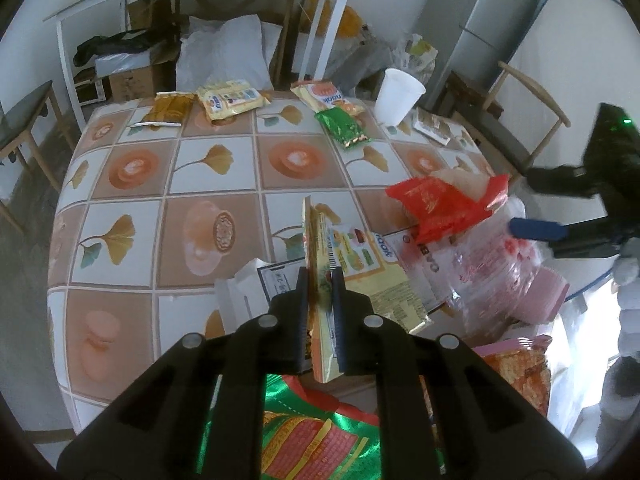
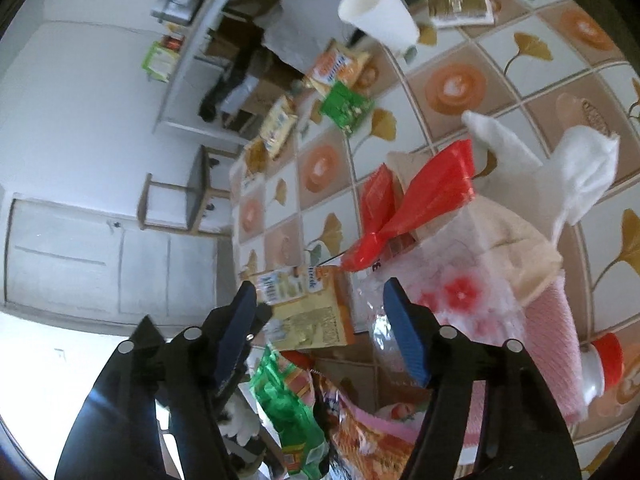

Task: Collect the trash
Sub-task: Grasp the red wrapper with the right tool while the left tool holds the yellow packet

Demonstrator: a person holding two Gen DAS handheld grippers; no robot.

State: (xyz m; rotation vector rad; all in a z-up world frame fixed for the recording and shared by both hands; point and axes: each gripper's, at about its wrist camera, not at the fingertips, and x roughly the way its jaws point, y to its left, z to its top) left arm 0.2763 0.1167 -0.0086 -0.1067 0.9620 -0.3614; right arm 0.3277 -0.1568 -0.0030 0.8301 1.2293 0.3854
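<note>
My left gripper (image 1: 320, 280) is shut on a yellow and orange snack wrapper (image 1: 318, 240), which stands edge-on between its fingers above the tablecloth. The same wrapper (image 2: 312, 312) shows in the right wrist view, lying between the blue pads of my right gripper (image 2: 319, 286), which is open and not pressing on it. In the left wrist view my right gripper (image 1: 522, 202) comes in from the right edge beside a red wrapper (image 1: 444, 204) and a clear plastic bag (image 1: 492, 264). Other wrappers lie at the far table edge: brown (image 1: 168, 110), yellow (image 1: 232, 100), orange (image 1: 324, 94), green (image 1: 346, 128).
A white paper cup (image 1: 398, 96) stands at the far right of the round table (image 1: 120, 184). A shiny green bag (image 1: 316, 432) hangs below my left gripper. White tissue (image 2: 580, 164), a pink cloth (image 2: 552, 320) and a red-capped bottle (image 2: 604, 364) lie near the red wrapper. Chairs and shelves ring the table.
</note>
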